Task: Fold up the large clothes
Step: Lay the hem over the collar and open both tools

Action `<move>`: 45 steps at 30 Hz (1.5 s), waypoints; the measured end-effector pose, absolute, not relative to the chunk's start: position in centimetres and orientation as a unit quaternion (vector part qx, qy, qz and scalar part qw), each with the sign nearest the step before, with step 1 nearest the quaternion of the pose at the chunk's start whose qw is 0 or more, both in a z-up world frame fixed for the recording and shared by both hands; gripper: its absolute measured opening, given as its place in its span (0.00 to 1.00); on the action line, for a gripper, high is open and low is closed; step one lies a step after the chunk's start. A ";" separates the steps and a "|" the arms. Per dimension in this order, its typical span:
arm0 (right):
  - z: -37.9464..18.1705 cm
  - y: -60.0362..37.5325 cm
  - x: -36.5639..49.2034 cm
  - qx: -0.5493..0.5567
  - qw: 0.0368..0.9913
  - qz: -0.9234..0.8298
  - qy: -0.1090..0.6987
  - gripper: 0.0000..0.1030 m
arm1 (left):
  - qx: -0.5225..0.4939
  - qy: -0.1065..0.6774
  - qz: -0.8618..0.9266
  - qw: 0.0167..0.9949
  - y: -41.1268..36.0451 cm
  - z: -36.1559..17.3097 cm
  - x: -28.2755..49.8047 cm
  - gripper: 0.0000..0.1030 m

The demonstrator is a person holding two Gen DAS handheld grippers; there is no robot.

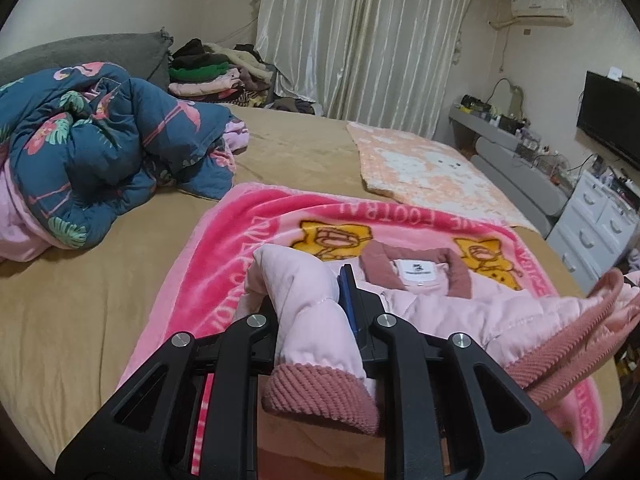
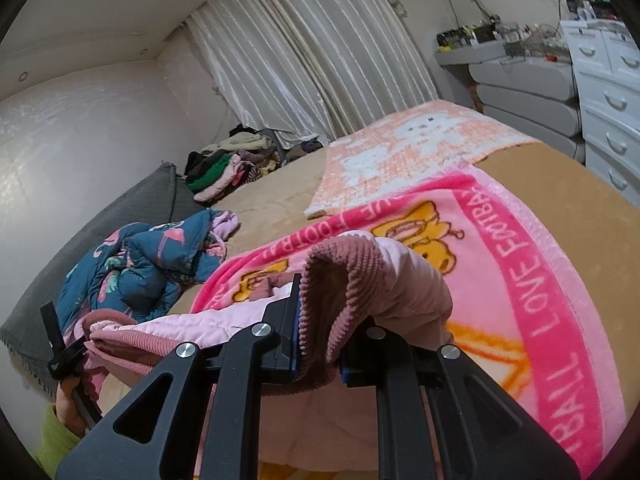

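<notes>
Left gripper [image 1: 320, 308] clamped on a sleeve of the pale pink padded jacket with dusty-rose ribbed cuffs [image 1: 432, 304], cuff hanging near the camera. Right gripper [image 2: 320, 320] clamped on the other sleeve's ribbed cuff [image 2: 340, 280]. Jacket lies collar-far on a bright pink fleece blanket with yellow bear print [image 1: 224, 248], spread over the tan bed [image 1: 80, 304]. Farther left: crumpled navy flamingo-print quilt [image 1: 100, 152]. Farther right: peach-and-white blanket [image 1: 424, 168]. Far back: stack of folded clothes [image 1: 208, 76], cream curtains [image 1: 360, 40].
</notes>
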State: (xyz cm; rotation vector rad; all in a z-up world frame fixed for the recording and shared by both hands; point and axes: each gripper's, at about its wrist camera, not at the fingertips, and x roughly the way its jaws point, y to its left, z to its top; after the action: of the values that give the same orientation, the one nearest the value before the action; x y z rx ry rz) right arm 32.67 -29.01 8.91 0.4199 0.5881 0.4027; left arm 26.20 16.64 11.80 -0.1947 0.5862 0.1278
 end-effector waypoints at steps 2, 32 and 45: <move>7.8 -29.2 33.9 0.212 0.911 0.190 0.297 0.13 | -0.091 0.293 0.067 0.949 16.6 11.2 27.0 0.12; 0.2 -23.5 36.5 0.091 0.898 0.207 0.378 0.87 | -0.095 0.335 0.072 0.935 17.3 4.9 33.1 0.27; -0.6 -25.3 36.0 0.025 0.929 0.123 0.348 0.93 | -0.038 0.265 0.101 0.958 17.6 7.6 28.1 0.91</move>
State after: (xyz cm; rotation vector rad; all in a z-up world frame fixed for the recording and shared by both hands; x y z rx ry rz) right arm 35.97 -25.33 -0.60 0.0517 0.7125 0.2510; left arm 28.07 17.64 7.63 -0.0778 0.5371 0.2055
